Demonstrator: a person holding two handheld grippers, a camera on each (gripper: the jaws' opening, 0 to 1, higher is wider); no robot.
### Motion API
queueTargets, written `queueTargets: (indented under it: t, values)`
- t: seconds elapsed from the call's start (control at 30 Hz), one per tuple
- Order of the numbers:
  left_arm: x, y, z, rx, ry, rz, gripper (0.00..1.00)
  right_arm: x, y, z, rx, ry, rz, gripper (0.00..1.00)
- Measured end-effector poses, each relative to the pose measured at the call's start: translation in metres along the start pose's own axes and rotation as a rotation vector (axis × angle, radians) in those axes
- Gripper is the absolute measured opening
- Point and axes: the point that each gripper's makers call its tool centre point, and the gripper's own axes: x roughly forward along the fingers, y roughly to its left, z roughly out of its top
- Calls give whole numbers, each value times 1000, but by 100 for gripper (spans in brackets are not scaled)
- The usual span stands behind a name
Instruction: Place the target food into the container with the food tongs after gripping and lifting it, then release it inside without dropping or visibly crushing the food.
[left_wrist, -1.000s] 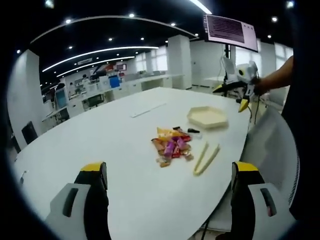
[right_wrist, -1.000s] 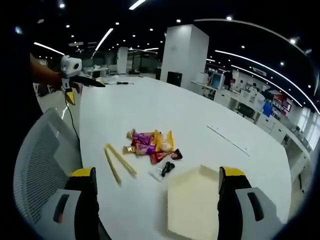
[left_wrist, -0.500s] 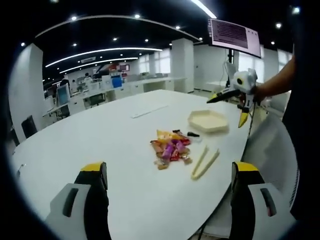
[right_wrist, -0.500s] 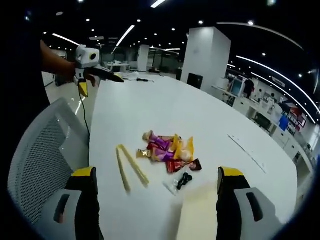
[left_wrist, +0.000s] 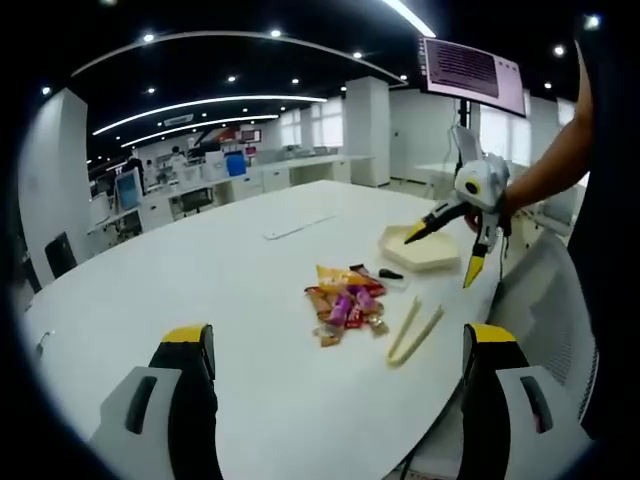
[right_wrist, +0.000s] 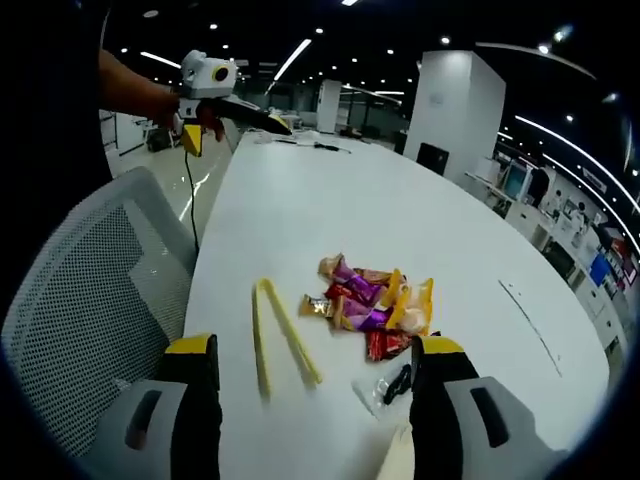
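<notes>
A pile of wrapped snacks (left_wrist: 345, 300) (right_wrist: 375, 300) lies mid-table. Beside it, toward the table's edge, lie pale yellow food tongs (left_wrist: 413, 330) (right_wrist: 280, 335). A beige hexagonal container (left_wrist: 420, 250) sits beyond the pile; its corner (right_wrist: 398, 462) peeks in at the bottom of the right gripper view. My left gripper (left_wrist: 340, 338) is open and empty, well back from the pile. My right gripper (right_wrist: 318, 346) is open and empty above the tongs. A hand holds it over the container's near side in the left gripper view (left_wrist: 442, 255), jaws spread.
The white table (left_wrist: 250, 280) is large and oval. A grey mesh chair (right_wrist: 80, 320) (left_wrist: 545, 300) stands at the table's edge near the tongs. A small black-wrapped item (right_wrist: 395, 382) lies between pile and container. The left gripper (right_wrist: 235, 128) shows far off, held by a hand.
The right gripper has come lower and closer to the table, toward the tongs. In its view the container has slid out at the bottom. The left gripper has hardly moved.
</notes>
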Motion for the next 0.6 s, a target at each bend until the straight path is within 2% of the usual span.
queueTargets:
  t: [0.07,0.13,0.27,0.37,0.43,0.47,0.53,0.6]
  values:
    - [1,-1,0,-5,0,-2,99,8,5,-9,-4,25,36,75]
    - [1,-3,-4,-9,12,-3,99,17,13,-24,-46,79,83,73]
    - [0,-5,-10,-19,33,-9,99,32,23,-37,-44,105,143,67]
    - [-2,-5,-11,-22,40,-10,98,39,24,-39,-28,109,155,62]
    - [-6,-1,-19,23,89,15,93,42,22,-40,-23,107,157,58]
    - [-7,-1,-20,38,95,19,91,44,21,-42,-26,108,158,57]
    - [-7,-3,-18,0,70,11,94,46,22,-43,-26,112,171,56]
    - [-8,-3,-18,1,74,12,94,48,23,-44,-43,115,179,51]
